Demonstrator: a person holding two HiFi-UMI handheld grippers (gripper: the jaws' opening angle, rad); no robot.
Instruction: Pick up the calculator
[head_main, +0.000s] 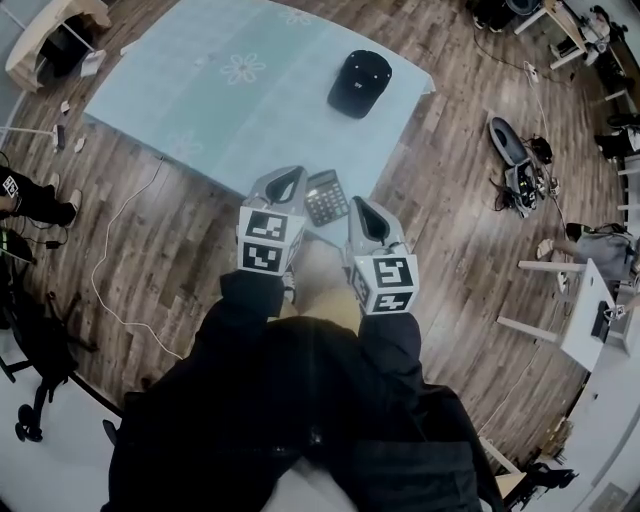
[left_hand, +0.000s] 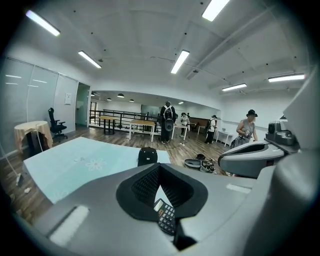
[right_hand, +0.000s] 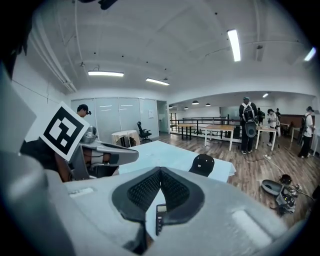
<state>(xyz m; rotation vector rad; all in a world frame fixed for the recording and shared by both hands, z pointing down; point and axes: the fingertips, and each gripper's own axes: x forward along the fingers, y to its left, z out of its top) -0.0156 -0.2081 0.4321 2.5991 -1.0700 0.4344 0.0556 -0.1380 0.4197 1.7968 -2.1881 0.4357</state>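
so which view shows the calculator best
The head view: nearly the whole calculator, keys up, from above. The left gripper view catches only some keys past its jaws; the right gripper view, a thin sliver.

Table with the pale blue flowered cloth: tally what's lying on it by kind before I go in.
Black baseball cap: 1
Dark grey push-button calculator: 1
Total on the pale blue cloth-covered table: 2
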